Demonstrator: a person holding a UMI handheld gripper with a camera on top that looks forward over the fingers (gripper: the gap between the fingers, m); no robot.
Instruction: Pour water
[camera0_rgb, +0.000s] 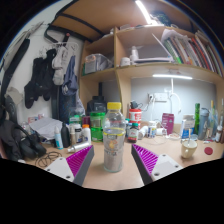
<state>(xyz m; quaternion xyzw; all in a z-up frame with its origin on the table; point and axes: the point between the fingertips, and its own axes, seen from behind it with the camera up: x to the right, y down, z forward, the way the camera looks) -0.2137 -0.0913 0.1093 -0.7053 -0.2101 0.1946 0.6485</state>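
A clear plastic bottle (114, 138) with a yellow cap and a printed label stands upright on the wooden desk (112, 178). It sits just ahead of my gripper (113, 160), roughly centred between the two fingers, with a wide gap at each side. Both purple pads (79, 160) flank it without touching. The gripper is open and holds nothing. A small white cup (189, 148) rests on the desk off to the right, beyond the right finger.
The back of the desk is crowded with bottles, jars and boxes (92, 128). Wooden shelves (150, 68) with books rise above it. Bags and clothing (45, 85) hang at the left. Cables (25, 145) lie on the desk's left part.
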